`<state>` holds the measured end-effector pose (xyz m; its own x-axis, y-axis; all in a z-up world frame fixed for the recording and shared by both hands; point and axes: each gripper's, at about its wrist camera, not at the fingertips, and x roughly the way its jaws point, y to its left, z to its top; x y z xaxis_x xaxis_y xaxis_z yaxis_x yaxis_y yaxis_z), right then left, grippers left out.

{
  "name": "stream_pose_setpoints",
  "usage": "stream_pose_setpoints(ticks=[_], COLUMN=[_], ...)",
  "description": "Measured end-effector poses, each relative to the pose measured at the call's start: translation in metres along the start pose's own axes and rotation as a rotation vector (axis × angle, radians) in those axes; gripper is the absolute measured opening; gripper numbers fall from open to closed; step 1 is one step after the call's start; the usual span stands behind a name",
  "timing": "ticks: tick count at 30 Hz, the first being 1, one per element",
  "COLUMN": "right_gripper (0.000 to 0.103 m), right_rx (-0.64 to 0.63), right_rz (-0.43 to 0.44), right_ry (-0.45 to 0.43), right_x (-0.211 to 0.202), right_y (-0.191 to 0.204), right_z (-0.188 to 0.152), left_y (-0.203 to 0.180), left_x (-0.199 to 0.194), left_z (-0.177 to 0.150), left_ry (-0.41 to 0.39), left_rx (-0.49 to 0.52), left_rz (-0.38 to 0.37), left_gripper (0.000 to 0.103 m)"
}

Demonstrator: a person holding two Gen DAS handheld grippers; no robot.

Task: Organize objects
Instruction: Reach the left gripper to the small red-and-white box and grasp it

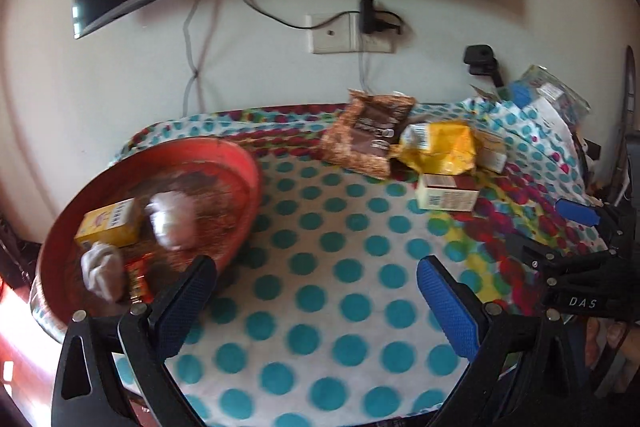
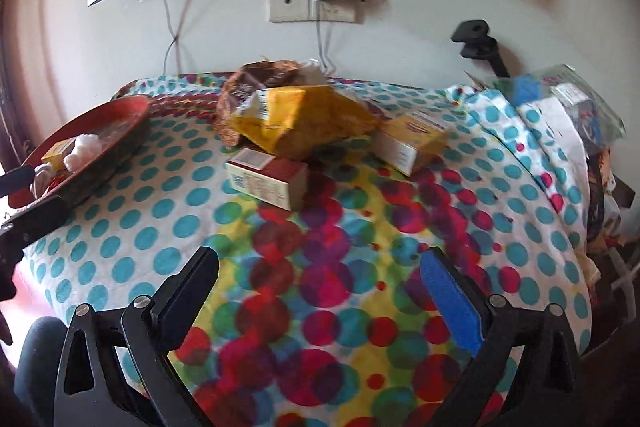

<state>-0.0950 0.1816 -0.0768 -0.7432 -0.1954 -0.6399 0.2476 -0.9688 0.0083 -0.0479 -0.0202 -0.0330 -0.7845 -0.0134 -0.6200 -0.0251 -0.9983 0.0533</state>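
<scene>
two grippers, left gripper point(image 1: 316, 291) and right gripper point(image 2: 320, 283), hover with fingers apart and nothing between them above the dotted cloth point(image 2: 320, 307). farther, mid-cloth, the small maroon-and-cream cardboard box point(image 2: 266, 179) looks light and stiff; take its long sides. round red tray point(image 1: 248, 163) sits at the left edge.

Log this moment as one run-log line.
left gripper open, empty | right gripper open, empty | red tray part-filled | yellow bag, boxes still on cloth

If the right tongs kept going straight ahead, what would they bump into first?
Probably the maroon-topped box, lying on the dotted cloth ahead of the open right tongs. Depth is hard to judge.
</scene>
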Motion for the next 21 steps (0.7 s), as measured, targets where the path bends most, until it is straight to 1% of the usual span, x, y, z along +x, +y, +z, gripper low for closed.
stream_pose_setpoints(ticks=[2,4,7,8,11,15,17,18,21], right_gripper=[0.101,0.103,0.103,0.103,0.103,0.103,0.103,0.103,0.103], right_rx=[0.049,0.092,0.124,0.140,0.205,0.281,0.294,0.294,0.284], right_rz=[-0.007,-0.025,-0.048,-0.054,-0.060,-0.039,-0.037,-0.037,-0.044], right_ry=[0.005,0.010,0.077,0.078,0.083,0.090,0.086,0.085,0.086], right_x=[-0.001,-0.001,0.011,0.012,0.013,0.014,0.013,0.014,0.015], right_y=[-0.020,-0.038,-0.056,-0.063,-0.079,-0.095,-0.099,-0.100,-0.099], right_z=[-0.005,-0.010,-0.010,-0.009,-0.008,-0.008,-0.008,-0.008,-0.008], left_y=[-0.029,-0.051,-0.076,-0.084,-0.099,-0.108,-0.108,-0.105,-0.100], left_x=[0.020,0.042,0.074,0.083,0.105,0.131,0.146,0.149,0.156], left_z=[0.013,0.024,0.037,0.041,0.049,0.057,0.058,0.060,0.062], left_ry=[0.024,0.052,0.100,0.112,0.141,0.176,0.234,0.238,0.242], left_rx=[0.027,0.047,0.057,0.065,0.090,0.111,0.105,0.087,0.073], left_rz=[-0.040,-0.057,-0.095,-0.109,-0.091,-0.055,-0.045,-0.054,-0.029], left_gripper=[0.103,0.103,0.103,0.103,0.103,0.103,0.103,0.103,0.103])
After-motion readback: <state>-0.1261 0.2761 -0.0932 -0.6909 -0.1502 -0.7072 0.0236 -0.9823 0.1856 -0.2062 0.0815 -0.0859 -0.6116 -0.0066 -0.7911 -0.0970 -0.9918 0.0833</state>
